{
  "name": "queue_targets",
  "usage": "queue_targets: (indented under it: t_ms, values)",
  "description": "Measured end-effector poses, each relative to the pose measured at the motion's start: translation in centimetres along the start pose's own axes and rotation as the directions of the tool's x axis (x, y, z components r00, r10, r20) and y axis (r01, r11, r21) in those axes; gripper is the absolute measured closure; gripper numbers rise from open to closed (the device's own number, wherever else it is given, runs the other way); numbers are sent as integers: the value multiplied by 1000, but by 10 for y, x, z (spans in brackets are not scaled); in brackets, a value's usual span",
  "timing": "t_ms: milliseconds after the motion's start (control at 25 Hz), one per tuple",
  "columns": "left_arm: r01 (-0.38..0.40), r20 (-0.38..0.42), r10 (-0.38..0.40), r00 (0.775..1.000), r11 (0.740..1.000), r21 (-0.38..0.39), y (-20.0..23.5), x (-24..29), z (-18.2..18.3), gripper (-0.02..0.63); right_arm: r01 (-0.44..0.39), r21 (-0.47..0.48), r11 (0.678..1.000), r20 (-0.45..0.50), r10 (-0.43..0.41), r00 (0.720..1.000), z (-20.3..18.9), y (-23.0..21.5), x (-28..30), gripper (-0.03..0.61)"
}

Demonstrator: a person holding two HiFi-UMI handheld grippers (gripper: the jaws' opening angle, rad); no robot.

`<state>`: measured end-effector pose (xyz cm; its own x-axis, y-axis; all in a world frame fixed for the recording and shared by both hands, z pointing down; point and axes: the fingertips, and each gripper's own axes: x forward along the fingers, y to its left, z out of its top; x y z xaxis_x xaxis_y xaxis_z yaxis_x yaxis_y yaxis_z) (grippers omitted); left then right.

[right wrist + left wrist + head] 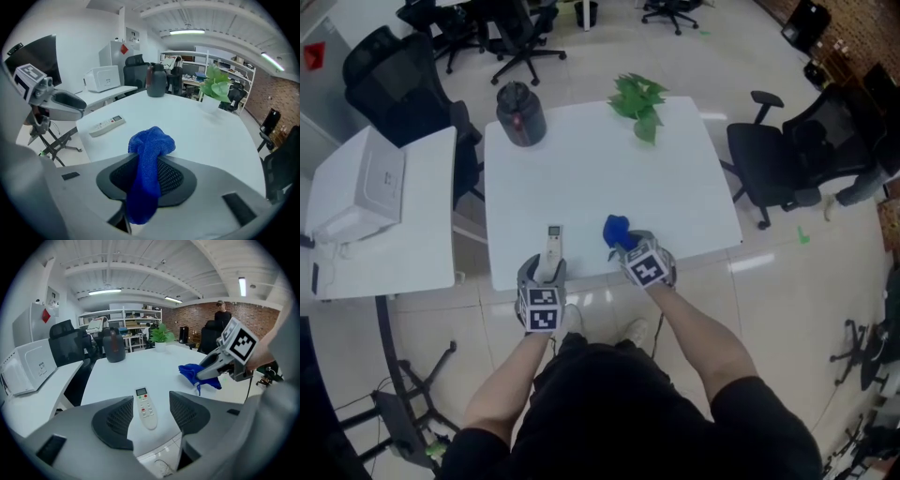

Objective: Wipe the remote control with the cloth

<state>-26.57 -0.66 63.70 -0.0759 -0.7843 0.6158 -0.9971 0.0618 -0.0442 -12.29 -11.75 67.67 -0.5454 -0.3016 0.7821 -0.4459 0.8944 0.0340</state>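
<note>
1 remote (146,408) lies ungripped inside the wide-spread left claw (150,417). 1 cloth (150,146) is clamped in the right claw (146,177). Beyond: 1 jug (520,114), 1 plant (639,101).

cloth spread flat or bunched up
Bunched up: the cloth is a crumpled wad clamped between the right gripper's jaws.

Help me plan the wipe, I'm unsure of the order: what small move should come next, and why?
Probably swing the right gripper left and lower the cloth onto the remote. The cloth is clamped in its jaws but hangs clear to the remote's right. The remote lies flat on the table between the left gripper's open jaws, untouched.
</note>
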Motion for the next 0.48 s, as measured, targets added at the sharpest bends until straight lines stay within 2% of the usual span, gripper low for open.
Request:
queue_targets:
  t_ms: [200,480]
  values:
    - [17,-10,-17,1000,1000,5,-2,-4,0,368,6,3,1000,-72,-5,997,-13,-4,28,456]
    - [28,1,-28,1000,1000,12,-6,-5,3,368,19,0,1000,-69,-19,997,-15,-4,29,410]
